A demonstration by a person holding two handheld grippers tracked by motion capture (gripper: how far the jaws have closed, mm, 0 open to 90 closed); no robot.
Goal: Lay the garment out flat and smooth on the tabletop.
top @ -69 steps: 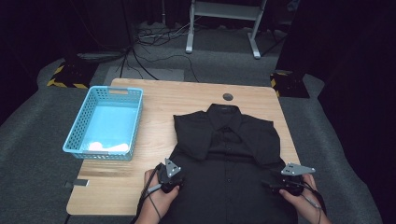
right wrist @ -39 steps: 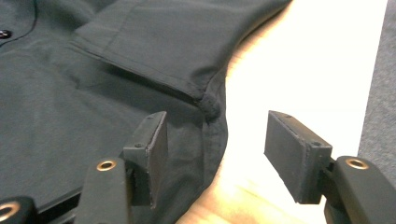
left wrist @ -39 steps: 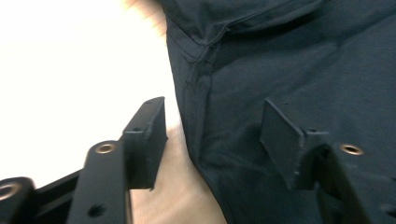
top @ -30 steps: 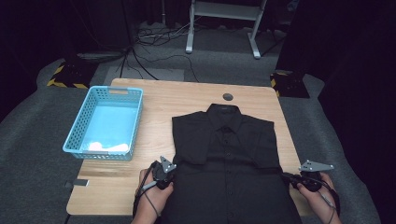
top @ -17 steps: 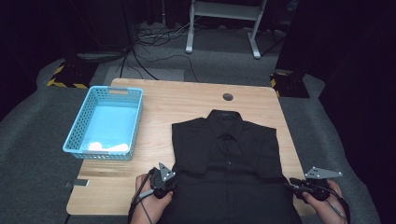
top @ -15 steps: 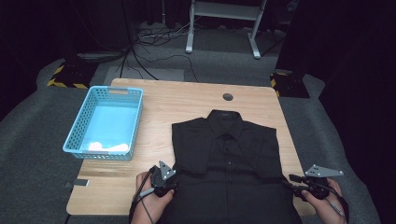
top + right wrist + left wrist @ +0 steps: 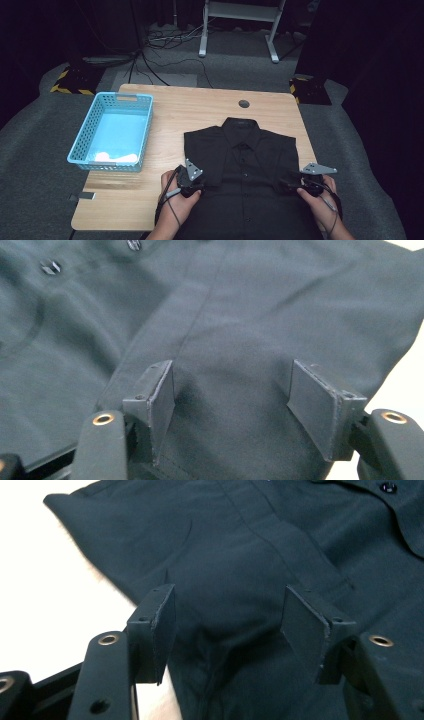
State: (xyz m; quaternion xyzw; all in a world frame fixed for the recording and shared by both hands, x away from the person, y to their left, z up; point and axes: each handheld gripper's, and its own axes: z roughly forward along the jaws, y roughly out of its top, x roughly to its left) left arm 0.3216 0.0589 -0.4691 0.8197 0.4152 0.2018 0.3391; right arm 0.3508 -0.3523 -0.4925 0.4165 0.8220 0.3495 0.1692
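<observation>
a light blue basket (image 7: 111,131) sits at the left of the wooden table (image 7: 200,107). right of it a black button-up shirt (image 7: 247,165) lies flat, front up, collar away from the person, its sides folded in to a narrow shape. the left gripper (image 7: 196,187) is at the shirt's left edge, its jaws just opened and standing apart over a soft ridge of cloth (image 7: 235,605). the right gripper (image 7: 289,186) is at the right edge, jaws likewise just opened, apart over smooth fabric.
</observation>
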